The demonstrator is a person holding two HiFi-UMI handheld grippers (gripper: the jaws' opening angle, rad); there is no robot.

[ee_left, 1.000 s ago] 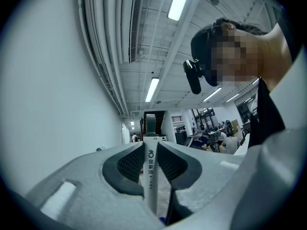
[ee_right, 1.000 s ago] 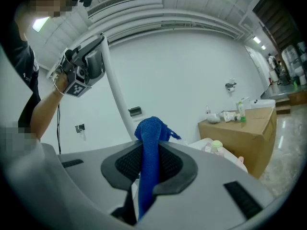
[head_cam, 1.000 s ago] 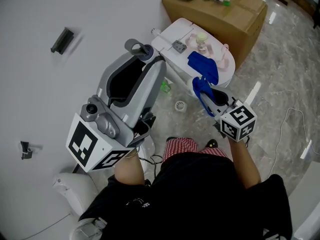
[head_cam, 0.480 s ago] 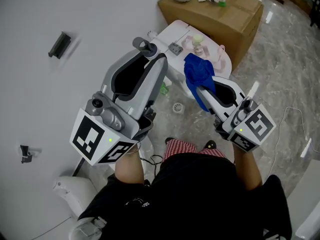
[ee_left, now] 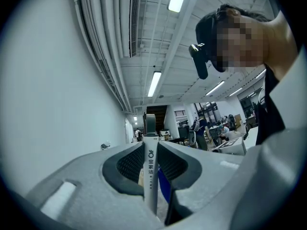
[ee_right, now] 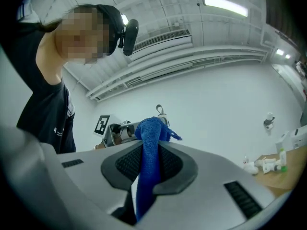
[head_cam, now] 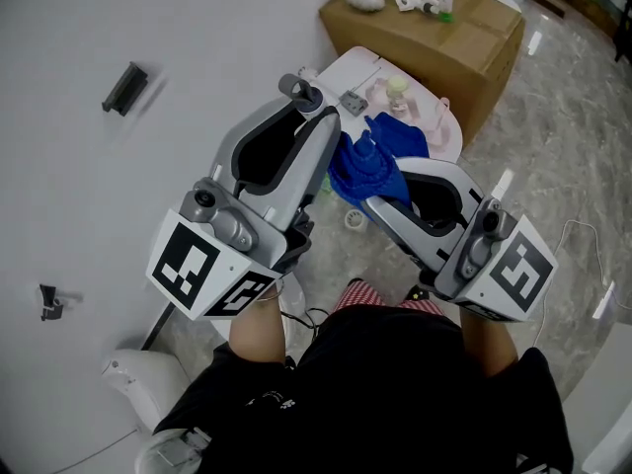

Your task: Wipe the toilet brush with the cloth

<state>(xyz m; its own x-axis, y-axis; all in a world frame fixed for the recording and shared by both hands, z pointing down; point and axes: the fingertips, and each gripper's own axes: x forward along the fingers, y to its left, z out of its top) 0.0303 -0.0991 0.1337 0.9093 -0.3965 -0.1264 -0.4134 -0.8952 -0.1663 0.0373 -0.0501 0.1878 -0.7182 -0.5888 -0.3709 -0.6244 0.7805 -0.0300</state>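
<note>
Here the left gripper's (head_cam: 318, 118) fingers (ee_left: 125, 166) clamp the toilet brush (ee_left: 150, 171) by its white handle. The right gripper's (head_cam: 380, 184) fingers (ee_right: 169, 166) pinch the blue cloth (ee_right: 149, 147) just beside it, apparently ready for wiping.

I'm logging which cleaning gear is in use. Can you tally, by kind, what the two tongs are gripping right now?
toilet brush: 1, clamped in the left tongs
blue cloth: 1, clamped in the right tongs
Total: 2
</note>
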